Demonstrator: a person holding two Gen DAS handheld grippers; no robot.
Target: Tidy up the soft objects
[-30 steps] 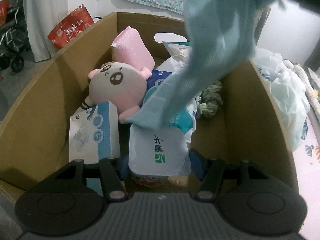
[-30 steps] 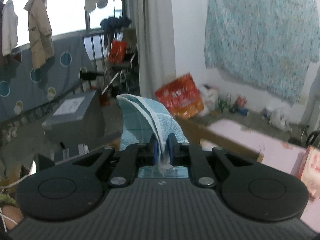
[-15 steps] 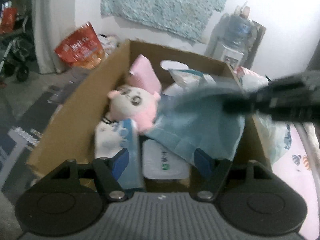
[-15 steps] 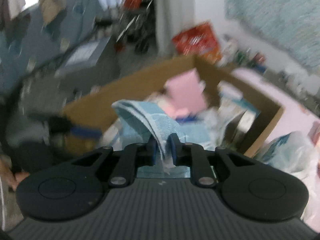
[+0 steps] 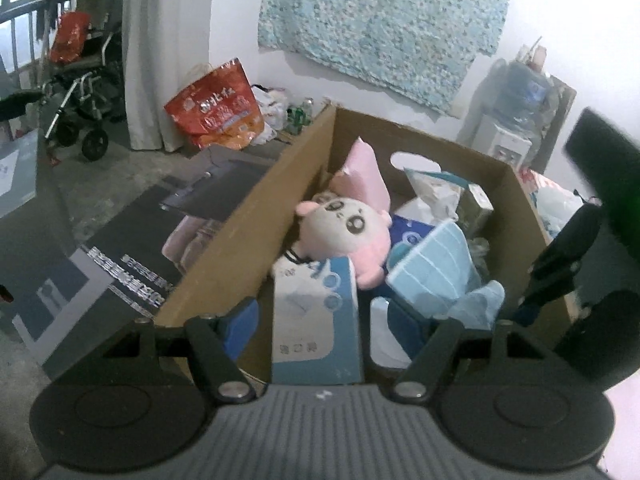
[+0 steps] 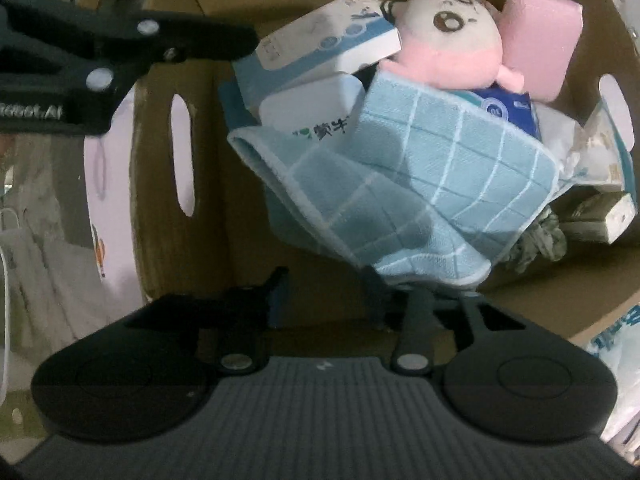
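The blue towel (image 6: 420,184) now lies in the cardboard box (image 6: 176,216) over the plush toy (image 6: 452,44) and packets; right tongs (image 6: 324,292) opening, clear of it; left tongs (image 5: 324,324) spread, empty; little visibly remains.

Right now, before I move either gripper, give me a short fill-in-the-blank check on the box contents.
1. The light blue checked towel lies inside the brown ____ box.
2. The round plush toy has a cream face and a ____ body.
3. The right gripper is opening, with ____ between its fingers.

Missing: cardboard; pink; nothing
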